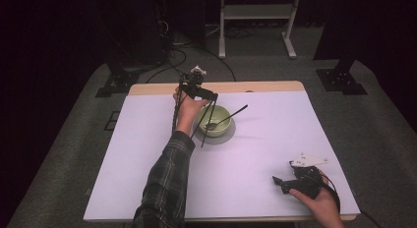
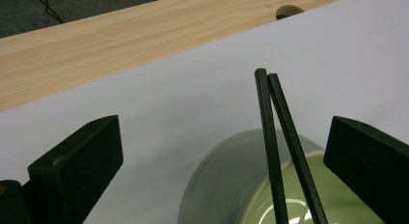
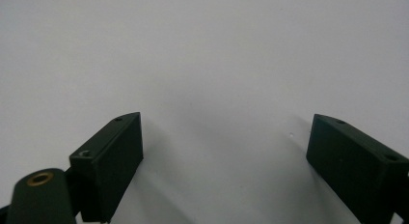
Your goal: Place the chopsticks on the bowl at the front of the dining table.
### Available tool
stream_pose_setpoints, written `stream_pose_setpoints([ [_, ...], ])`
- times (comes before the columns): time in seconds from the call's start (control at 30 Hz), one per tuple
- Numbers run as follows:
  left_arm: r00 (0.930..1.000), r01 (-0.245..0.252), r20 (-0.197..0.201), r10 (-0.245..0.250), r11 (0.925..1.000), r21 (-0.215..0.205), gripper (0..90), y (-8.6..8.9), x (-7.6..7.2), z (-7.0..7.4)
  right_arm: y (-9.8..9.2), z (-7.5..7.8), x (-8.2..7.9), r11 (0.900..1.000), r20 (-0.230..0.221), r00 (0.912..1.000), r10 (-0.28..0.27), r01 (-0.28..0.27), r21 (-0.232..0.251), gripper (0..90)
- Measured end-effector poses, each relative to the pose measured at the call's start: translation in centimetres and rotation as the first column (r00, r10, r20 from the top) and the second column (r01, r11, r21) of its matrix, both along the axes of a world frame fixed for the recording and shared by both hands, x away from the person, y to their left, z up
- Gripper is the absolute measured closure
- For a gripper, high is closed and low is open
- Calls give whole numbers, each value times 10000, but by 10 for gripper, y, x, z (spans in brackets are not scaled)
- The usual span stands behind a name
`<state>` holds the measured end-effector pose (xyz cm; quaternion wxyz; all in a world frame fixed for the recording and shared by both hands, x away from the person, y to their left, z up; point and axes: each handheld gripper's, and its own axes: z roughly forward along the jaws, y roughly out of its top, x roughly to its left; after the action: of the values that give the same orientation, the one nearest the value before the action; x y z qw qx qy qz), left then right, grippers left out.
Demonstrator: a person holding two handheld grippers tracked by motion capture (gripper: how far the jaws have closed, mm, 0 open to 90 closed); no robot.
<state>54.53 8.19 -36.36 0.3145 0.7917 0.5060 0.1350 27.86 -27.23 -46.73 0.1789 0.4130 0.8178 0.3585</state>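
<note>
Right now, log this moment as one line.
left gripper: open, over green bowl | chopsticks: in bowl | right gripper: open, on white sheet

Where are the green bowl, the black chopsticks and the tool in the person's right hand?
bowl (image 1: 223, 127): high view, on its near rim.
chopsticks (image 2: 270, 137): left gripper view, midway along the two sticks leaning out of the bowl.
right tool (image 1: 279, 183): high view, between its open jaw tips, near the table's front corner.

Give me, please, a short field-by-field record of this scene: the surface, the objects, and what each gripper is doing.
surface: white sheet on a wooden table
bowl: light green, mid-table
chopsticks: black pair resting in the bowl, tips over its rim
left gripper: open above the bowl, holding nothing
right gripper: open, over bare sheet at the near right
</note>
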Motion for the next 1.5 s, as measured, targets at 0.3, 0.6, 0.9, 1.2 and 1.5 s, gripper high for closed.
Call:
stream_pose_setpoints([
  [0.3, 9991, -153, 389, 151, 9999, 42, 0, 37, -35, 14, 0, 0, 0, 10000, -7, 10000, -13, 13, -26, 114],
  [0.6, 9983, -285, 518, 284, 9996, 8, 0, 66, -73, 12, 0, 0, 0, 10000, -13, 10000, -11, 11, -32, 114],
  [0.9, 9988, -176, 450, 176, 9998, 3, 0, 76, -97, -3, 0, 0, 0, 10000, 0, 10000, -7, 7, -41, 114],
  [1.2, 9998, -100, 159, 101, 9999, -62, 0, 81, -115, -22, 0, 0, 0, 10000, 3, 10000, -9, 9, -40, 114],
  [1.5, 9999, -59, -115, 58, 9999, -124, 0, 81, -124, -37, 0, 0, 0, 10000, 0, 10000, -13, 13, -40, 114],
])
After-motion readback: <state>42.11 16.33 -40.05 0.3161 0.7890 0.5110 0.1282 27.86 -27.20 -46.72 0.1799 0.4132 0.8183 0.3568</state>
